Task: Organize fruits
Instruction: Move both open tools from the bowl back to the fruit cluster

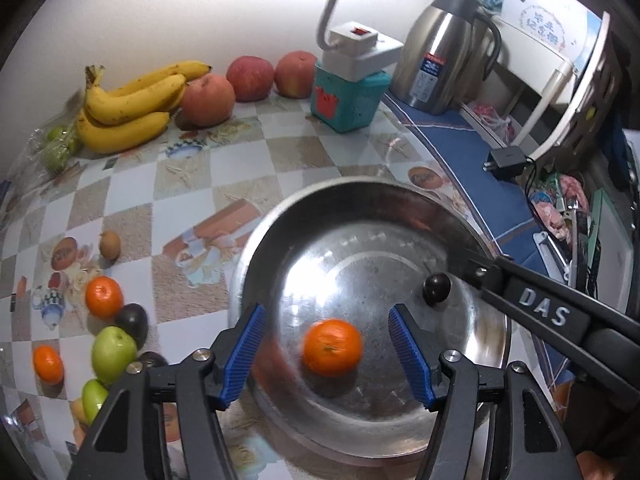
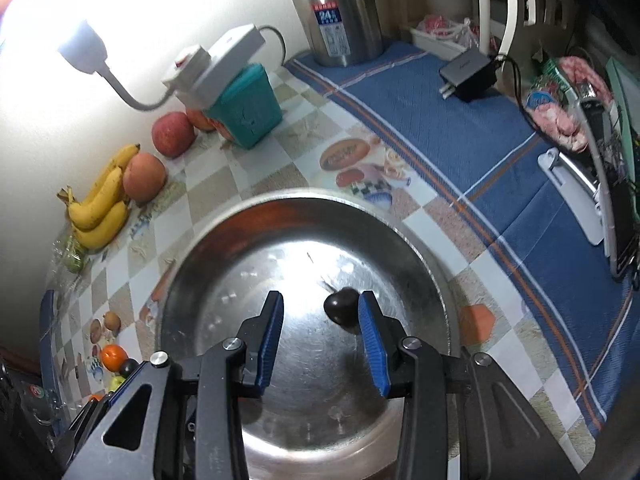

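Note:
A steel bowl [image 1: 360,236] [image 2: 224,264] sits on the patterned table. In it lie an orange [image 1: 332,346] and a dark plum [image 1: 437,289] [image 2: 342,307]. My left gripper [image 1: 327,312] is open, and the orange rests in the bowl between its blue pads, untouched. My right gripper [image 2: 321,297] is open over the bowl, with the plum lying just inside its right pad. One of its fingers [image 1: 472,266] reaches in from the right in the left wrist view. Loose oranges [image 1: 104,296], green fruits [image 1: 113,354] and another plum [image 1: 134,320] lie left of the bowl.
Bananas [image 1: 128,108] and three apples [image 1: 208,100] line the back wall. A teal box [image 1: 348,100] with a lamp on top, a steel thermos jug [image 1: 444,52] and a black charger [image 1: 506,162] on a blue cloth stand behind the bowl. A small brown fruit [image 1: 110,244] lies alone at left.

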Demonstrator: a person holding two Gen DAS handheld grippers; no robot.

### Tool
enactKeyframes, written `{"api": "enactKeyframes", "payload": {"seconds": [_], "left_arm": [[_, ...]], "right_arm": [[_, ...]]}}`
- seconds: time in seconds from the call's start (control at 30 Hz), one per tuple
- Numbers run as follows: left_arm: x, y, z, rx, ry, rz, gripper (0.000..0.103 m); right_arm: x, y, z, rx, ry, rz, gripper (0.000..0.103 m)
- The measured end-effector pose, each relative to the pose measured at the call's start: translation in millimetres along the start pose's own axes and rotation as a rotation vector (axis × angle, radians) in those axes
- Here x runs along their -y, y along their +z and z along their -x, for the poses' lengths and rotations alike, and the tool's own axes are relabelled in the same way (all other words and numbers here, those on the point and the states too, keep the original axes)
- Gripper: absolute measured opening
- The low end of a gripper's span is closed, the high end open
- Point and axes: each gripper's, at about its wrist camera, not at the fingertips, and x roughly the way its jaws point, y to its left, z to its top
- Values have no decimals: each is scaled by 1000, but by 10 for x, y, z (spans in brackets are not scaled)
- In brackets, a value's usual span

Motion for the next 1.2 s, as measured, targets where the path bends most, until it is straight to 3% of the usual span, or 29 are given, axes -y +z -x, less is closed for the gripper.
{"api": "enactKeyframes", "payload": {"seconds": [0.17,0.43,0.6,0.7,0.9,0.97,1.03,1.2], "left_arm": [[-217,36,74,-30,62,78,70],[-633,-7,215,-78,196,202,71],[-865,-37,360,-67,202,279,73],[-961,-71,437,-60,214,307,86],[-985,-98,502,-51,220,306,87],[-968,-106,484,-58,217,302,95],[-953,-117,457,-68,215,304,102],[-954,-171,346,-107,219,316,103]], "right_arm": [[-49,11,106,13,-14,17,40],[-159,-89,84,-58,-41,56,40],[-259,-157,94,-77,-37,86,40],[-314,-187,111,-80,-31,103,40],[-392,-228,94,-95,-26,118,41],[-406,-237,83,-99,-31,124,45],[-410,-244,76,-99,-37,126,61],[-404,-249,66,-89,-56,135,69]]}}
